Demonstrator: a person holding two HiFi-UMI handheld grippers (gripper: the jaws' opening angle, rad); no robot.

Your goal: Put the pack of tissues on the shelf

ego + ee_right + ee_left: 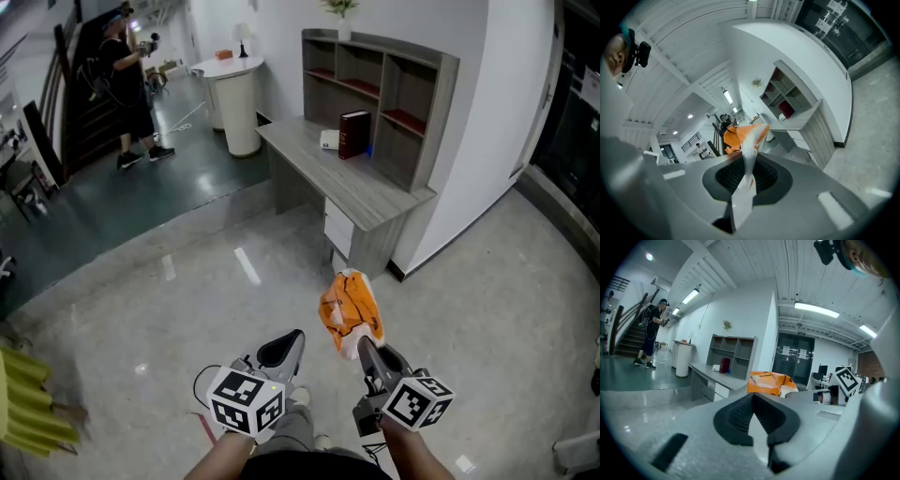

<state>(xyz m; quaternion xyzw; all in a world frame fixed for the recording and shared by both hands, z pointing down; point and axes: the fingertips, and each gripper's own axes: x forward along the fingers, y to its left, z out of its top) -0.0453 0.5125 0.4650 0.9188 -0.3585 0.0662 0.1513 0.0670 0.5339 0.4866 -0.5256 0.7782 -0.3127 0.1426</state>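
Observation:
The pack of tissues (351, 314) is orange with a white end. It hangs in the air over the floor, short of the desk. My right gripper (361, 345) is shut on the pack's white flap (746, 164), and the orange body (740, 135) sticks out past the jaws. My left gripper (289, 339) is beside it on the left, jaws shut with nothing between them (753, 397). The grey shelf (380, 89) with open compartments stands on a grey desk (347, 187) ahead against the white wall. The left gripper view also shows the pack (768, 383) and the shelf (733, 350).
A dark red book (353, 133) and a small white object (328, 141) stand on the desk in front of the shelf. A white round pedestal (234, 103) is beyond the desk's far end. A person (131, 84) stands by the stairs at far left. Yellow material (28, 398) lies at my left.

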